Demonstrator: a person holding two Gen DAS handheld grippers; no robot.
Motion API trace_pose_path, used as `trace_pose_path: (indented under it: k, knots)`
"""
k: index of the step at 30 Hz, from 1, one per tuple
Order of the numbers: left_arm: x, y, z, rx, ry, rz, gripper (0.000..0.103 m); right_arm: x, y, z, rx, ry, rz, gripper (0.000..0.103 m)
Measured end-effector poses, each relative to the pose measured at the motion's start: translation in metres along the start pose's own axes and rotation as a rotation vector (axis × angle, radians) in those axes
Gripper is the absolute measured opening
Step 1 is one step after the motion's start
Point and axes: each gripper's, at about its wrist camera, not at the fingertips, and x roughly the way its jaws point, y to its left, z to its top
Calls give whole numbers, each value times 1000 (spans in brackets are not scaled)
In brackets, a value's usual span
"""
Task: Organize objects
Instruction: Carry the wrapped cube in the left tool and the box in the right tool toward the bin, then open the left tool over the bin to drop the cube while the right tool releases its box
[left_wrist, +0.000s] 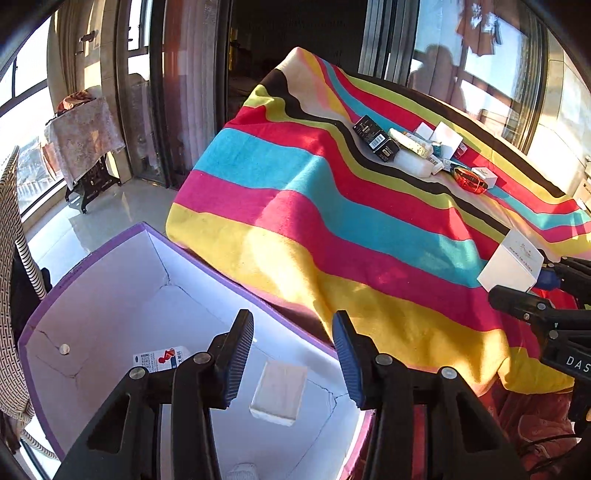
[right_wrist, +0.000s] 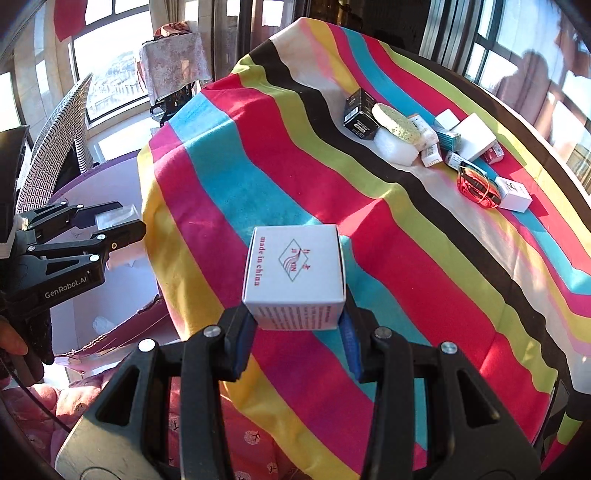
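My right gripper (right_wrist: 295, 317) is shut on a small white carton (right_wrist: 295, 277) printed "made in china", held above the striped blanket (right_wrist: 236, 177). In the left wrist view that carton (left_wrist: 511, 264) and the right gripper (left_wrist: 524, 280) show at the right edge. My left gripper (left_wrist: 293, 325) hangs open over a white storage box with a purple rim (left_wrist: 92, 258), nothing between its fingers. Inside the box are a white packet (left_wrist: 279, 395) and a small printed carton (left_wrist: 159, 360). The left gripper (right_wrist: 125, 219) also shows at the left of the right wrist view.
A pile on the blanket's far right holds a black box (right_wrist: 360, 112), a sponge (right_wrist: 397, 123), several white cartons (right_wrist: 474, 136) and a red wire item (right_wrist: 478, 188). A wicker chair (right_wrist: 55, 144) and a cloth-covered side table (left_wrist: 85, 136) stand by the windows.
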Motion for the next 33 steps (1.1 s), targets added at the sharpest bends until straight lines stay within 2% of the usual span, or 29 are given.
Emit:
trace_pose_path:
  k: [3,5,9,12,14,16,18,20,22,24,25,27,29,33]
  knots:
    - [2,9,-3,-10,2,15,43,2,16,4,-52,-5,22,45]
    - [6,17,-4,-41,9,-5,43,3,24,6,-72,-9,35,45]
    - [9,35,-5,-114,33,-26,43,6,24,6,-65,1,36,45]
    - [4,50,-9,-129,37,2,44,0,22,9,-61,-7,43,45]
    - [-1,61,-13,-149,47,26,50,-2,33,14,-102,8,107,47]
    - [-7,74,-18,-186,44,77,70,-3,56,19,-151,9,192,47]
    - [-17,90,-24,-229,23,148,80,-3,82,26,-191,7,300,47]
    - [-26,105,-29,-264,3,211,82,0,109,31,-245,18,407,48]
    - [-36,119,-31,-291,-19,261,82,3,127,33,-285,17,441,59]
    - [-45,131,-31,-304,-46,297,84,2,131,33,-279,-2,444,72]
    - [-47,135,-30,-309,-55,306,84,2,128,33,-263,-11,448,75]
    - [-47,136,-26,-320,-65,298,84,2,115,33,-213,-18,435,76]
    - [-43,130,-21,-329,-71,259,84,4,96,32,-159,-23,410,76]
    - [-23,89,-1,-306,-43,112,85,8,47,29,-51,-30,306,77]
